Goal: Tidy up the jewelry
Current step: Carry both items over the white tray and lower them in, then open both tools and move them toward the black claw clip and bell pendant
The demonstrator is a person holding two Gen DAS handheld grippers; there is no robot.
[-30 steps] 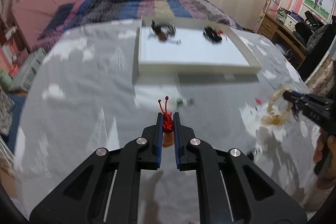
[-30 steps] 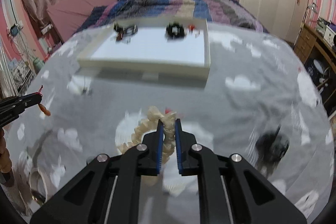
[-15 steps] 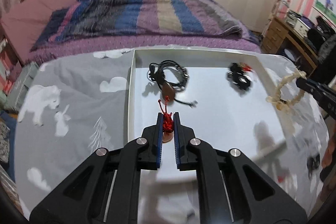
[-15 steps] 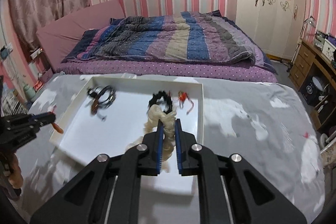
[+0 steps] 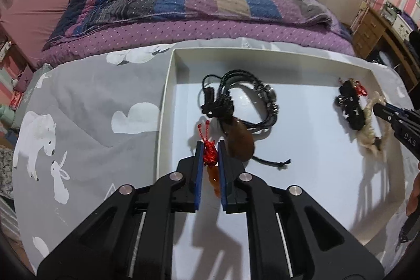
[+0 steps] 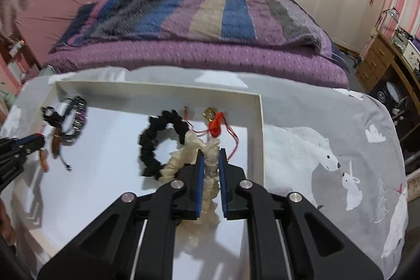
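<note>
White letters "DAS" on the right gripper [image 5: 380, 110] body, seen from the left wrist

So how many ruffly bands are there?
2. A black ruffly band lies flat in the white tray. A cream ruffly band is pinched in the right claw, over the tray, touching the black one. None seem hidden.

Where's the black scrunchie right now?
In the right wrist view the black scrunchie lies inside the white tray, mid-tray, touching the cream scrunchie on its right, with the red-corded charm beyond.
</note>
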